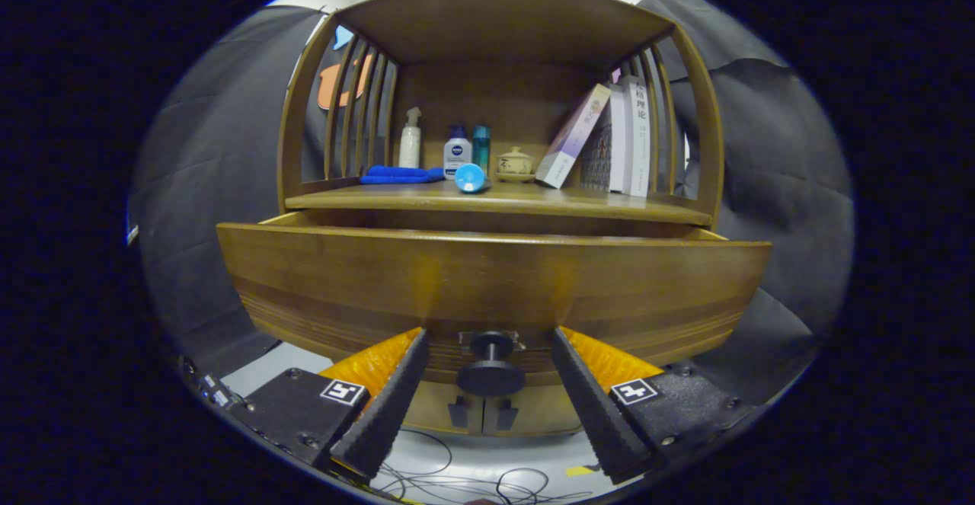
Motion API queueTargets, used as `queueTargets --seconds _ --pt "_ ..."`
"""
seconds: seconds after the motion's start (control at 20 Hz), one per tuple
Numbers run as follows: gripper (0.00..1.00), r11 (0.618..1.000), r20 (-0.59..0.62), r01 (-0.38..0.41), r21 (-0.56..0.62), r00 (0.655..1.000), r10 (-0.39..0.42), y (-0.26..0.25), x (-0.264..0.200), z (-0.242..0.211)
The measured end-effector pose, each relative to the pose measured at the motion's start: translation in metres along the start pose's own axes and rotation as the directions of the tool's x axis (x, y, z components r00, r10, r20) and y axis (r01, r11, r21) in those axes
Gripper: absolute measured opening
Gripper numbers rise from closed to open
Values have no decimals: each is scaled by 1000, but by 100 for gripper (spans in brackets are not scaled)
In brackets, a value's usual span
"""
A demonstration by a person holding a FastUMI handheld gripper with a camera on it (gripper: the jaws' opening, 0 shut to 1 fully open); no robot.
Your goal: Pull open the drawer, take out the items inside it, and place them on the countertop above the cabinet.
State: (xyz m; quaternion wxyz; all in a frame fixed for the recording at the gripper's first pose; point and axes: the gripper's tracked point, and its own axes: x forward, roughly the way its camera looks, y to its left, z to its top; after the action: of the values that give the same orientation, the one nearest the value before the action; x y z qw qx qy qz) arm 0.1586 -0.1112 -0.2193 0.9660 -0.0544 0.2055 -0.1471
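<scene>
Fingers [491, 349] stand spread either side of the drawer [487, 284] knob [490, 374], touching nothing, so reaching inside from this low could strike its front.

Drawer [487, 276]: pulled out, front panel directly ahead; knob [490, 372] stands in the gap between the spread fingers of the tongs [489, 341], touching neither.
Bench [533, 202]: front edge and middle bare. Left rear: cloth [400, 175], bottles [455, 151], a tube [470, 177] lying nearer the front. Right rear: leaning books [609, 139].
Sides: slatted walls [358, 109]. Overhead: roof board [503, 21].
</scene>
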Motion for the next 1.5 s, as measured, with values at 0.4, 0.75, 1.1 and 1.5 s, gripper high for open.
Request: queueTargets --seconds 0.4,0.75,1.1,1.5 --pt "100 999 -29 26 -33 999 -27 -4 40 12" --pt "100 997 -36 58 -53 998 -60 -3 77 23" --pt "100 996 -7 -8 -92 1000 7 4 49 39" --pt "100 993 120 -118 -23 985 120 7 -70 82"
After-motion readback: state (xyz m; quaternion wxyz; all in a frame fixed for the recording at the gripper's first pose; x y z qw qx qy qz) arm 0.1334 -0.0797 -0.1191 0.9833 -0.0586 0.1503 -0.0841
